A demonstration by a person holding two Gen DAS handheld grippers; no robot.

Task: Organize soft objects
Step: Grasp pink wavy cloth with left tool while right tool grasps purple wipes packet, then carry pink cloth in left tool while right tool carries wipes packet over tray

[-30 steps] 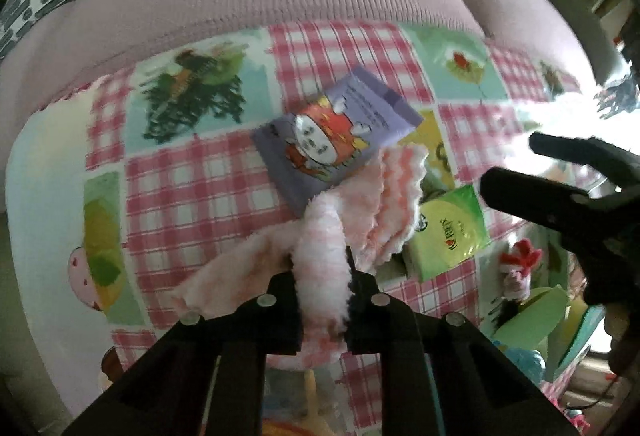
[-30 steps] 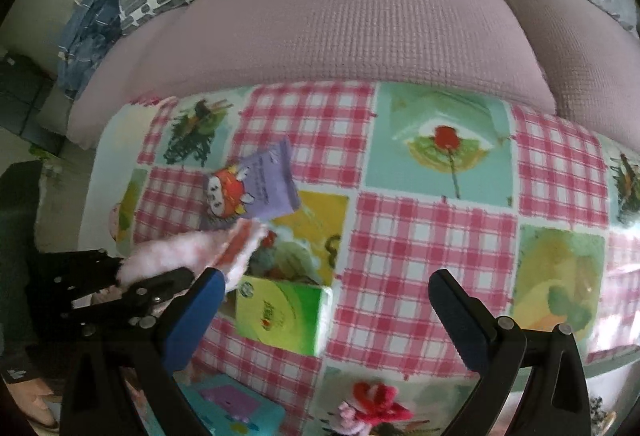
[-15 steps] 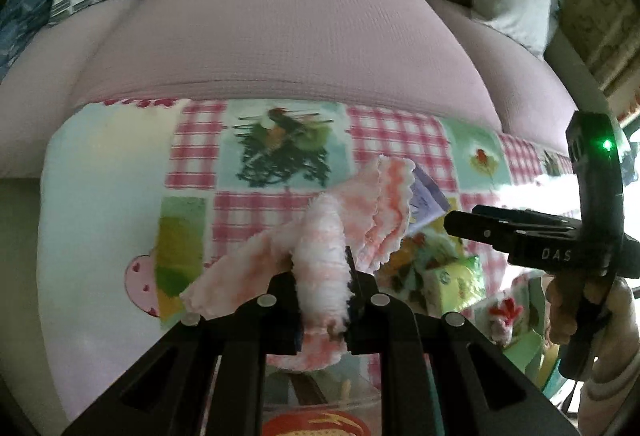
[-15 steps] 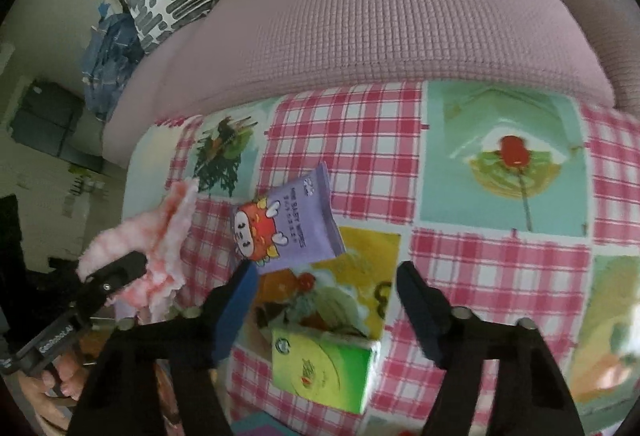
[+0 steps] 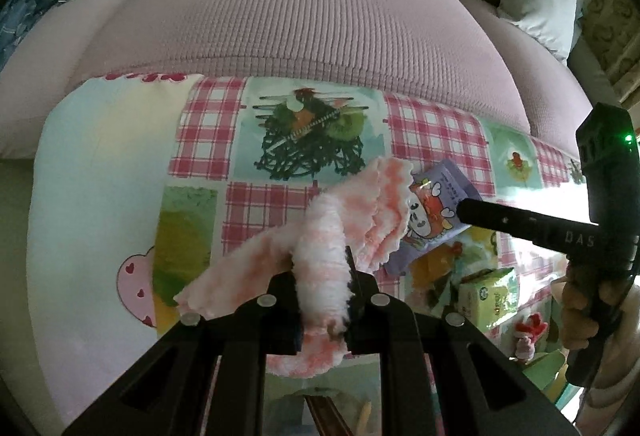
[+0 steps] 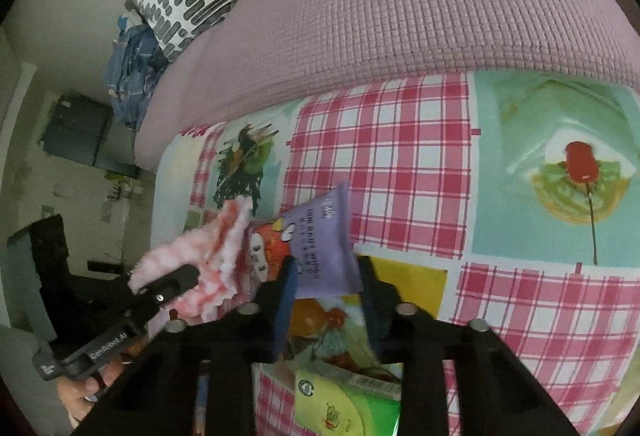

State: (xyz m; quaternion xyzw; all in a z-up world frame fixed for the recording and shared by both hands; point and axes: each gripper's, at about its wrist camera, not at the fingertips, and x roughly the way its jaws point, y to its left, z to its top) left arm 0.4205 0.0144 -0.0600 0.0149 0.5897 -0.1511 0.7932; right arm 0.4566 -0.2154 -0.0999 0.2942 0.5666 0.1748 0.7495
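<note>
My left gripper is shut on a fluffy pink-and-white cloth and holds it above the table; the cloth also shows in the right wrist view. A purple wipes pack with a red cartoon lies on the patchwork tablecloth. My right gripper has its fingers on either side of the pack's near edge, narrowly open, touching or nearly so. In the left wrist view the pack lies just right of the cloth, with a right finger over it.
A green tissue pack lies just in front of the purple one, also in the left wrist view. A small pink and red plush toy sits at the right. A mauve sofa with cushions lies behind the table.
My right gripper has moved down and forward onto the purple pack and narrowed its fingers around it. My left gripper has kept hold of the cloth and lifted it back to the left.
</note>
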